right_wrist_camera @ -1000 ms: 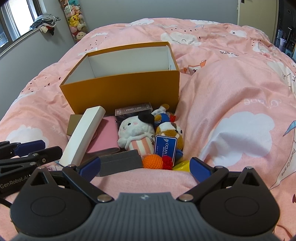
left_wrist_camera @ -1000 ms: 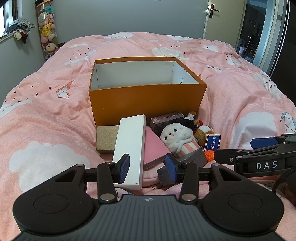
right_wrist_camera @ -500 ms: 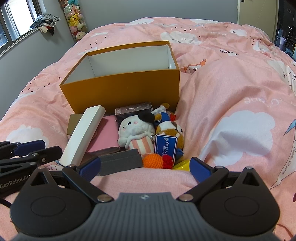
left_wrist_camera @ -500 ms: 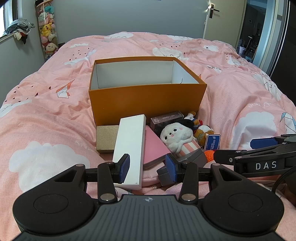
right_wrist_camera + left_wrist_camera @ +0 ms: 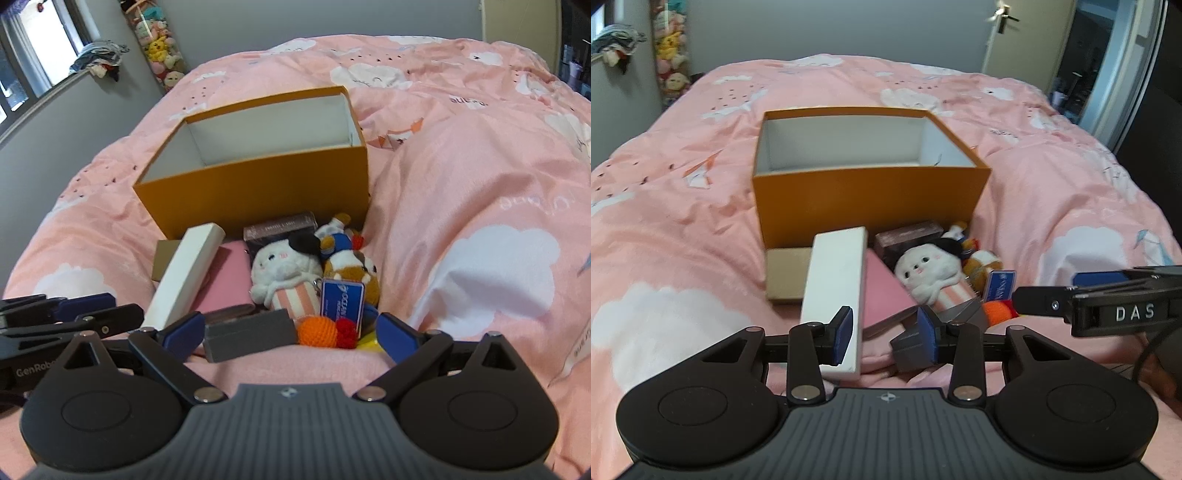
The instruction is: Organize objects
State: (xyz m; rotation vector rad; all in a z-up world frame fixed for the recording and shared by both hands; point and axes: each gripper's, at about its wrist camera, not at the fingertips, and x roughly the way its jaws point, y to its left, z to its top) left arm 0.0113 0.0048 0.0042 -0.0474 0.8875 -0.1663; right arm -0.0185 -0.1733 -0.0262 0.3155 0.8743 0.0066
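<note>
Both tools hang agape with nothing between their fingers: the left tool point(image 5: 884, 334) near the long white box point(image 5: 836, 295), the right tool point(image 5: 291, 330) near the grey box point(image 5: 251, 334). The clutter, including a white plush point(image 5: 282, 273), lies on the pink bed point(image 5: 480, 206) against the open orange box point(image 5: 258, 195).

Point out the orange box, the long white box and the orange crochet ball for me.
orange box point(image 5: 868, 206), left wrist view, on its front wall.
long white box point(image 5: 836, 284), left wrist view, middle of its top face.
orange crochet ball point(image 5: 317, 331), right wrist view, centre of the ball.
</note>
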